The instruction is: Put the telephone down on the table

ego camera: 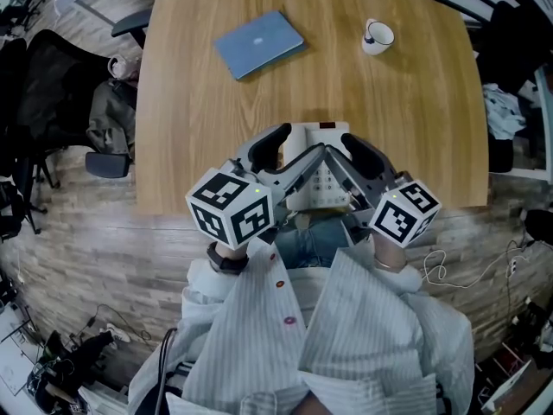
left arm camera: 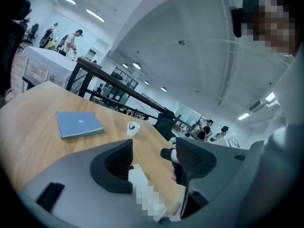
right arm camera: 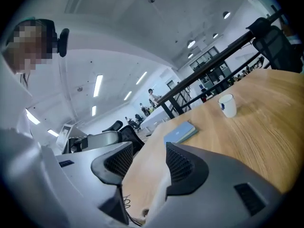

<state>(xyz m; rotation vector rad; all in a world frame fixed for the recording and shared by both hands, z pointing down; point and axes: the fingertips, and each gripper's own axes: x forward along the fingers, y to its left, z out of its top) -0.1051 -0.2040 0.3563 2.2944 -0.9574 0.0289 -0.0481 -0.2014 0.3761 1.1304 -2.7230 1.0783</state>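
Fingers [left arm camera: 116, 160] apart, left gripper [left arm camera: 154, 158] and right gripper [right arm camera: 147, 163] straddle the telephone [ego camera: 321, 178].

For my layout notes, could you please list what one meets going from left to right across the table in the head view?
Flat blue book → white desk telephone → white ceramic mug.

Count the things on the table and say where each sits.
3: blue notebook far left, white cup far right, telephone at the near edge. Part of that edge is hidden.

A blue notebook [ego camera: 258, 43] lies left of a white mug [ego camera: 377, 36] (well apart)
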